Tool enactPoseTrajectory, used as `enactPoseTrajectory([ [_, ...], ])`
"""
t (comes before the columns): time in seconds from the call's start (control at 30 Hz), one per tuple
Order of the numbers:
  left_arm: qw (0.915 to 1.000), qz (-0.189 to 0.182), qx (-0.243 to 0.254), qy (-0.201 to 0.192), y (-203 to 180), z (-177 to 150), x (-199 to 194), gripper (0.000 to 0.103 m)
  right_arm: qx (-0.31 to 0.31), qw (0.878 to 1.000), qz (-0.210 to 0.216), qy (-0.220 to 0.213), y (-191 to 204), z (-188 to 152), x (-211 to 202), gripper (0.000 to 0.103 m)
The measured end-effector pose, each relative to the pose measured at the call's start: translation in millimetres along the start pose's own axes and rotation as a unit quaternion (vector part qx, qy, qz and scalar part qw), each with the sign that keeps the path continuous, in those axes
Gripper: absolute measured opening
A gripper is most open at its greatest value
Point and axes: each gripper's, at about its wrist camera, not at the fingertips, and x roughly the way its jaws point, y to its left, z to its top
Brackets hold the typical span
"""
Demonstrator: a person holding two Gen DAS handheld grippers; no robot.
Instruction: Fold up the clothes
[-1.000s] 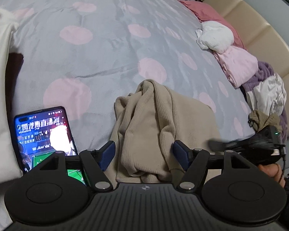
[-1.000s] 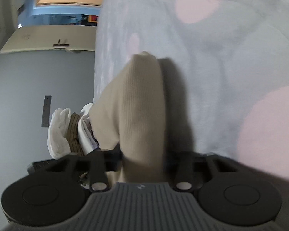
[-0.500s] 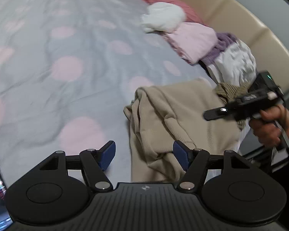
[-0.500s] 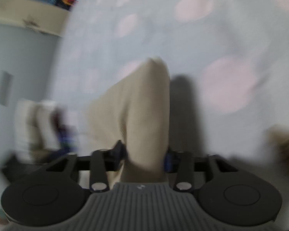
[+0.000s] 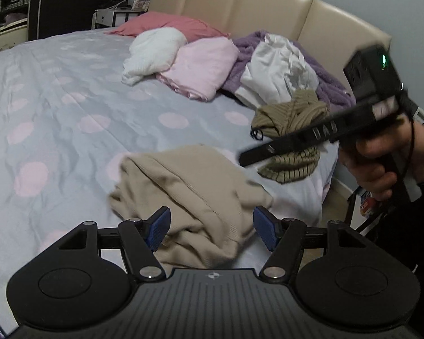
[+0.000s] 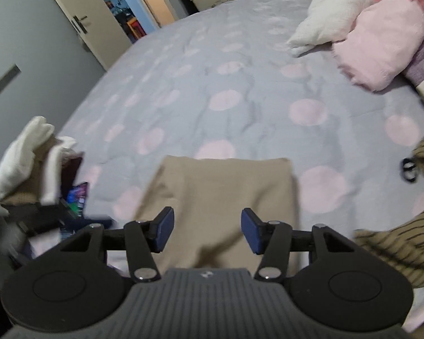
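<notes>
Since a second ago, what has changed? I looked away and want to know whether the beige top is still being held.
The right gripper has let go of the beige top: it was shut on a fold a second ago and now stands open, and the top lies dropped on the bed. Both cameras swung toward the headboard. The left gripper stayed open; the clothes pile lies unmoved.

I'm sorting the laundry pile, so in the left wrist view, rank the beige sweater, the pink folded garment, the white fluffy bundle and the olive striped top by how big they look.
1. beige sweater, though it lies nearest the camera
2. pink folded garment
3. and 4. white fluffy bundle and olive striped top: too alike to rank, and the right gripper hides part of the top.
</notes>
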Motion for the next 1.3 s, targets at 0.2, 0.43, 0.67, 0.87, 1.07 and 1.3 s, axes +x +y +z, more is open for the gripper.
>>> enactPoseTrajectory([
  [0.2,0.9953,0.096,-0.005,-0.010,-29.2,-23.2,37.0,0.023,-0.025,1.000,-0.007,0.014,27.5,12.8,25.6,0.049],
  [0.43,0.9845,0.060,-0.099,-0.132,-19.5,-34.6,20.0,0.005,-0.073,0.996,-0.035,0.042,54.8,35.1,20.1,0.049],
  [0.67,0.9154,-0.015,-0.331,-0.229,12.4,-91.1,10.2,0.002,-0.104,0.989,-0.054,0.095,74.6,55.6,43.2,0.049],
  [0.87,0.9147,-0.029,-0.329,-0.233,26.3,-102.5,16.1,0.002,-0.128,0.983,-0.065,0.113,82.6,55.4,65.3,0.049],
  [1.07,0.9398,0.017,-0.244,-0.239,3.2,-95.0,13.2,0.002,-0.163,0.977,-0.077,0.117,90.5,45.5,76.5,0.049],
  [1.3,0.9361,0.016,-0.262,-0.234,7.8,-105.8,12.0,0.002,-0.166,0.977,-0.065,0.114,92.5,44.6,81.9,0.008],
])
